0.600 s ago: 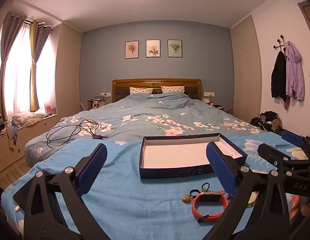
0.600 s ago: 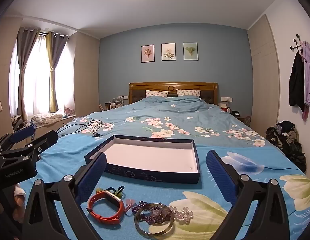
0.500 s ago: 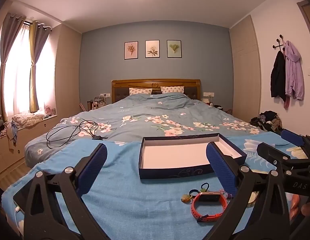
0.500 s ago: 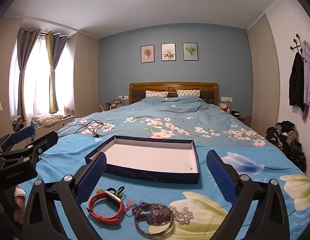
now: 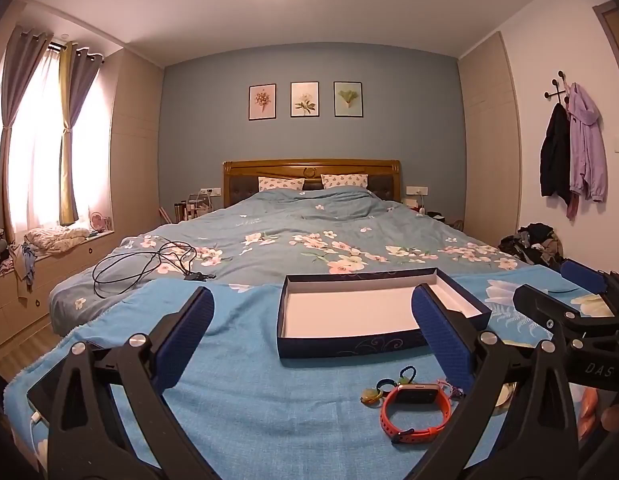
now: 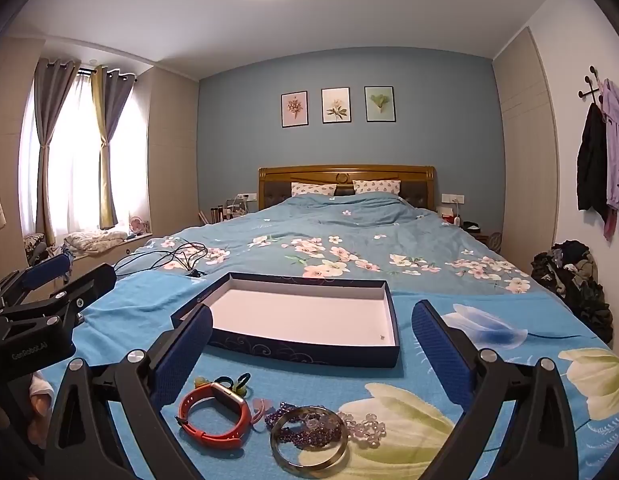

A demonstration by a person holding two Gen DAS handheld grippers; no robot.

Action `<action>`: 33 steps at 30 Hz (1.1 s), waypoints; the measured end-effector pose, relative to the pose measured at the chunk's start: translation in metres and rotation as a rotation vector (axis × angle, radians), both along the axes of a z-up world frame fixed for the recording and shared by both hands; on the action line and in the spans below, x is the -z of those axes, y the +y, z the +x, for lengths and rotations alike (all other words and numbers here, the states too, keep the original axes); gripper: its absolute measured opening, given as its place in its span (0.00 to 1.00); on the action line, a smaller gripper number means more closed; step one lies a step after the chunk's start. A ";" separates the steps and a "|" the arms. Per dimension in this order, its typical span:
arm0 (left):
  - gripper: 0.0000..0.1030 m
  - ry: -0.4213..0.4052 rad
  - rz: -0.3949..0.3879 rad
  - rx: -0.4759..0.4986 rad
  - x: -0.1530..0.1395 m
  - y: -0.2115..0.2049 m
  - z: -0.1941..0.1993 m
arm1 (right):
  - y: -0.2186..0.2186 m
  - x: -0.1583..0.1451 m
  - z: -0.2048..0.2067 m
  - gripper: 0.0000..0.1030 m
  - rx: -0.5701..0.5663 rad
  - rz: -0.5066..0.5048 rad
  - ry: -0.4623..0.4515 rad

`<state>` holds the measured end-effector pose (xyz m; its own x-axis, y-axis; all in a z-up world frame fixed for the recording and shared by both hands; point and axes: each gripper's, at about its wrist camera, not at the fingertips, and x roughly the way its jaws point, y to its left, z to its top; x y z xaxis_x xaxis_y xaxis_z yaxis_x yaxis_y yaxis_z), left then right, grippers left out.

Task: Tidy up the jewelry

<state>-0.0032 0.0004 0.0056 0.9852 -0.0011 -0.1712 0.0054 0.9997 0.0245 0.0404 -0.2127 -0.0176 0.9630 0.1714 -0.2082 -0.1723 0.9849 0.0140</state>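
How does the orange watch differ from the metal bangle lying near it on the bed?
The orange watch is a bright, soft-looking strap with a dark flat face, while the metal bangle is a plain grey, closed ring.
The watch lies alone on the blue blanket; the bangle lies over a purple bead bracelet.
The watch lies left of the bangle.
Both lie in front of the empty box, outside it, and neither gripper holds them.
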 end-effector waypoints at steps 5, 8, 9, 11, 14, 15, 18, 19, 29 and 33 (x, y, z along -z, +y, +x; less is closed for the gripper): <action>0.94 -0.003 -0.002 0.000 0.001 -0.003 -0.002 | -0.001 -0.001 0.000 0.94 -0.001 0.001 0.002; 0.94 -0.003 -0.003 0.001 0.000 -0.003 -0.003 | 0.000 -0.001 0.000 0.94 -0.001 -0.001 -0.001; 0.94 -0.004 -0.003 0.000 0.001 -0.003 -0.002 | 0.000 -0.001 0.000 0.94 -0.002 -0.002 -0.001; 0.94 -0.005 -0.003 -0.001 0.000 -0.003 -0.003 | 0.001 -0.002 0.000 0.94 -0.001 -0.003 -0.002; 0.94 -0.006 -0.003 -0.002 0.000 -0.003 -0.003 | 0.001 -0.002 -0.001 0.94 -0.001 -0.002 -0.002; 0.94 -0.005 -0.004 -0.002 0.000 -0.003 -0.003 | 0.000 -0.002 -0.001 0.94 -0.002 -0.002 -0.001; 0.94 -0.004 -0.003 -0.003 0.001 -0.004 -0.003 | 0.001 -0.003 -0.001 0.94 -0.003 -0.001 -0.001; 0.94 -0.005 -0.003 -0.002 0.001 -0.004 -0.003 | 0.001 -0.003 -0.001 0.94 -0.002 -0.001 -0.002; 0.94 -0.007 -0.004 -0.005 0.002 -0.003 -0.002 | 0.002 -0.002 0.000 0.94 0.000 0.002 -0.002; 0.94 -0.007 -0.004 -0.006 0.003 -0.003 -0.002 | 0.002 -0.002 0.001 0.94 -0.002 0.004 -0.001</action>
<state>-0.0052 -0.0025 0.0025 0.9864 0.0046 -0.1640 -0.0011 0.9998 0.0210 0.0412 -0.2111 -0.0153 0.9629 0.1740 -0.2063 -0.1742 0.9846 0.0178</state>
